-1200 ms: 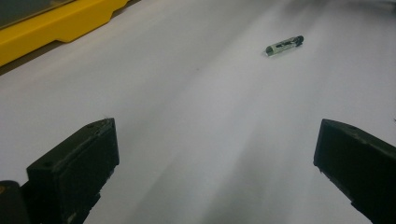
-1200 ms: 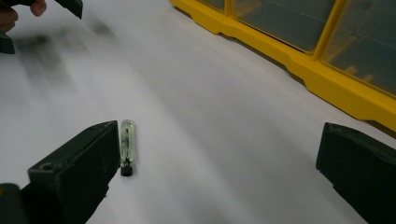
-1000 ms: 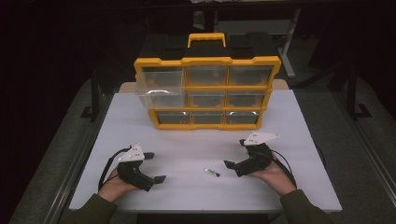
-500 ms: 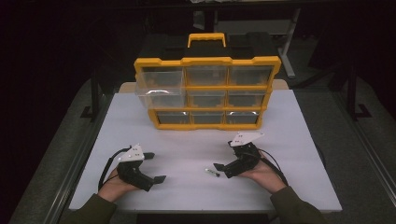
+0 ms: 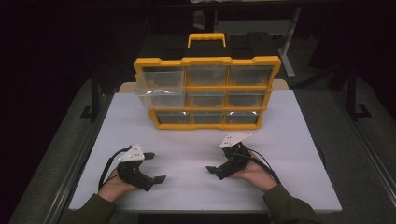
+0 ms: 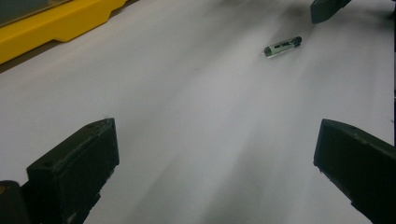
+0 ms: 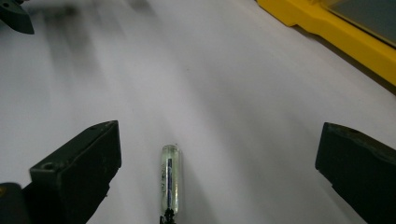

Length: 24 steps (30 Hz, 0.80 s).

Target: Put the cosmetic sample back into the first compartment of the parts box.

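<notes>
Yellow plastic nine-drawer organiser [image 5: 207, 91], clear drawers, contents indiscernible; top-left drawer pulled out. Small glass cylindrical tube [image 7: 168, 179] lies on white tabletop [image 5: 299, 140] between spread right gripper [image 7: 217, 163] jaws, untouched. Left gripper [image 6: 215, 163] spread, empty; dark room.

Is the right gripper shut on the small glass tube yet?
No. In the right gripper view the glass tube lies flat on the white table between the right gripper's wide-open jaws, touching neither.

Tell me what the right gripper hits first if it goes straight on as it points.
Likely the small glass tube, lying on the table between the open jaws of the right gripper. Beyond it, bare tabletop; depth is unclear.
</notes>
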Each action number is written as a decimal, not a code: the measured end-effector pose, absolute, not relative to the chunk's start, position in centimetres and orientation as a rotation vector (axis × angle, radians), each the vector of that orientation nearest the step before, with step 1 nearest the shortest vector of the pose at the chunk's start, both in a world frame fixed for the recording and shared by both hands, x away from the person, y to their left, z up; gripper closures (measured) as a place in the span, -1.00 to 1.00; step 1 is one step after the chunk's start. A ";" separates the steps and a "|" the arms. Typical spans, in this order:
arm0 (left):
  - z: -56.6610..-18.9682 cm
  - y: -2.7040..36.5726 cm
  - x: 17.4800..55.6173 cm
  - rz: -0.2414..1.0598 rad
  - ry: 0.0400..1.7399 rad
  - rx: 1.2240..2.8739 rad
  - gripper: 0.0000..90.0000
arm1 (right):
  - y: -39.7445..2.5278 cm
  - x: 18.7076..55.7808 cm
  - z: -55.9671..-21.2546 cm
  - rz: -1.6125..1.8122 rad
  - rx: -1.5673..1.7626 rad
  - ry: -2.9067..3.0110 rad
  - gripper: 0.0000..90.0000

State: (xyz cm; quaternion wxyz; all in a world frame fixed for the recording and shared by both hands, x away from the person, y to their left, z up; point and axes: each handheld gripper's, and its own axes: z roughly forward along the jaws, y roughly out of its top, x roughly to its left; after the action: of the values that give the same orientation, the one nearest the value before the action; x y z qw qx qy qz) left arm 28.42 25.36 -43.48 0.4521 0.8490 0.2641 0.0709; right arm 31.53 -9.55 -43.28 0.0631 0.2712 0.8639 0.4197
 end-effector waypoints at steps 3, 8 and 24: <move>-43.5 25.3 28.4 0.174 0.653 2.096 -1.00 | -9.5 31.5 -43.4 1.260 0.823 2.624 -0.89; -43.5 25.4 28.4 0.174 0.653 2.095 -1.00 | -9.4 31.4 -43.4 1.249 0.820 2.656 -0.65; -43.5 25.2 28.4 0.170 0.653 2.093 -1.00 | -8.6 30.6 -43.9 1.136 0.707 2.751 0.24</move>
State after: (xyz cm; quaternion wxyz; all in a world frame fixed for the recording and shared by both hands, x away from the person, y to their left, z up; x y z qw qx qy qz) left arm 28.44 25.25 -43.52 0.4540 0.8480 0.2646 0.0689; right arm 30.60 -8.65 -43.88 0.0412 0.2310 0.8985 0.3711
